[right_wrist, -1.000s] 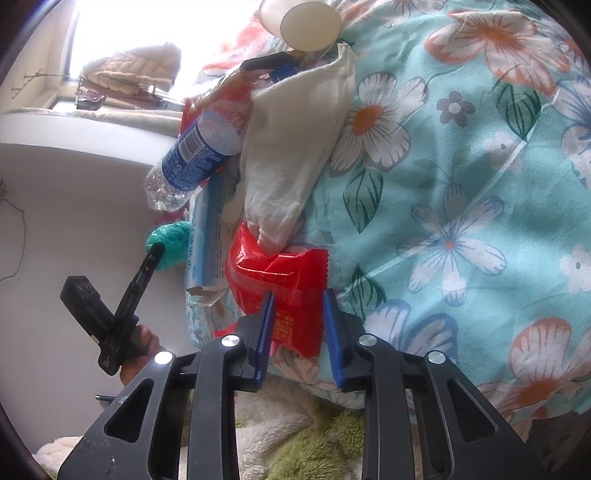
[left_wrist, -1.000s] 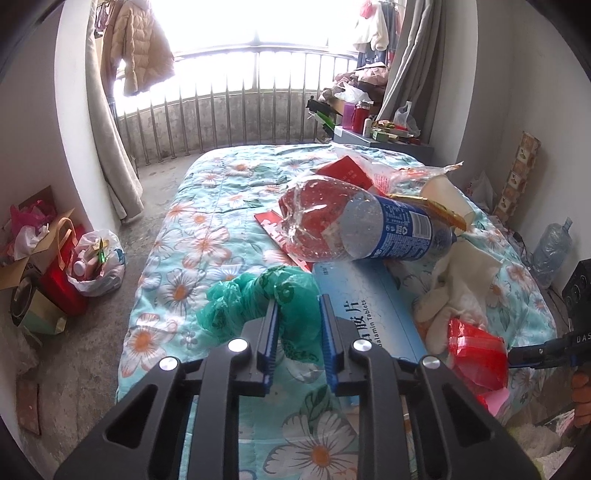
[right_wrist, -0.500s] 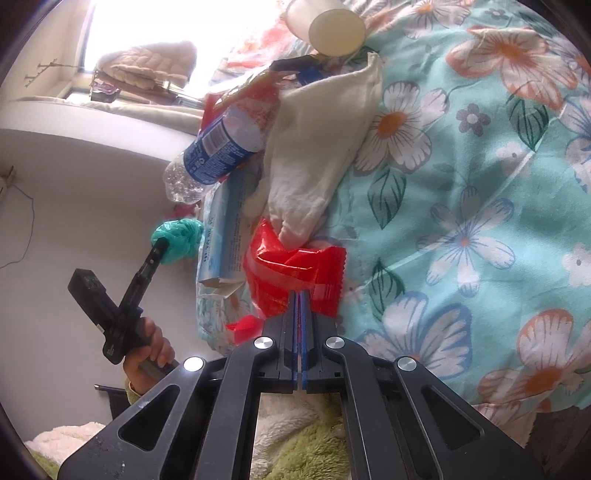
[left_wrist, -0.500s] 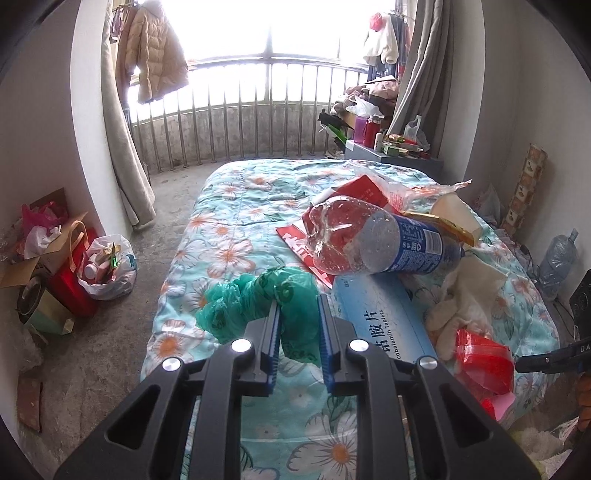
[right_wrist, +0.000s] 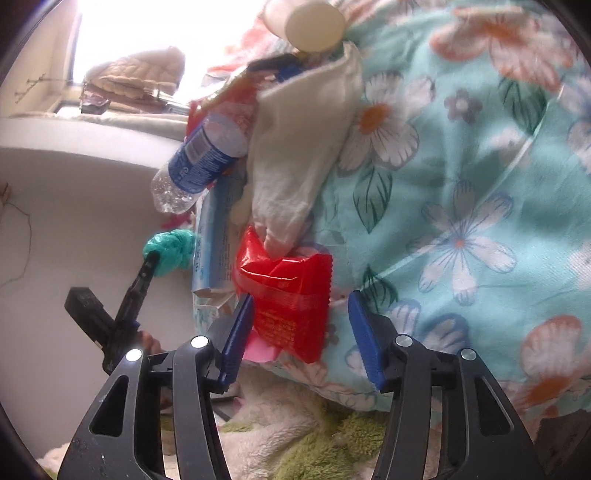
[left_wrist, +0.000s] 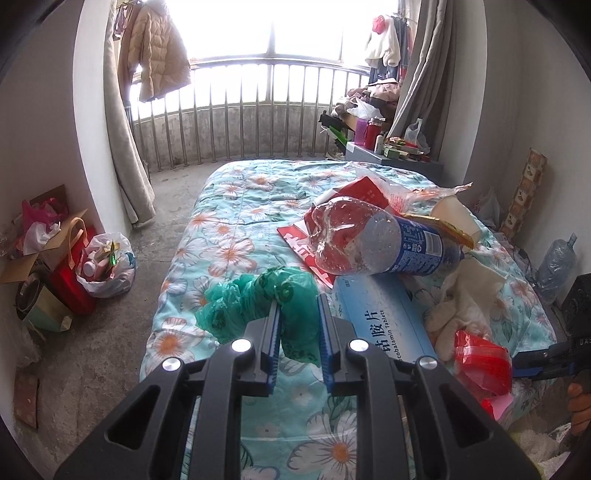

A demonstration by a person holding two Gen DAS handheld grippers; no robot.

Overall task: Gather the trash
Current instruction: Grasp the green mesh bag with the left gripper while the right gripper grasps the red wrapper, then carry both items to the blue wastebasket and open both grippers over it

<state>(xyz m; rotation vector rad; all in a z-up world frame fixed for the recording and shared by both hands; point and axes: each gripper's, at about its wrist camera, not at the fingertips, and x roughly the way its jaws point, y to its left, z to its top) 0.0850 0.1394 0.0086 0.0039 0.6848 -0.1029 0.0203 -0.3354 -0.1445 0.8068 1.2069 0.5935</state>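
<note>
Left gripper (left_wrist: pixel 298 334) pinching a green plastic bag (left_wrist: pixel 258 299); right gripper (right_wrist: pixel 301 332) spread wide around a red snack packet (right_wrist: pixel 290 295).

On the left wrist view, the crumpled green bag is clamped between the blue pads above the near edge of the floral bedspread (left_wrist: pixel 229 221), with most of the bag bunched out to the left of the fingers. To its right lie a light blue medicine box (left_wrist: pixel 380 317), a clear plastic bottle (left_wrist: pixel 384 243) with a blue label resting across it, then a white cloth glove (left_wrist: pixel 465 299). On the right wrist view, the jaws stand far apart with the red packet between them at the bed's edge, touching neither pad clearly; the glove's fingers overlap the packet's top, and a paper cup (right_wrist: pixel 314 22) lies beyond.
</note>
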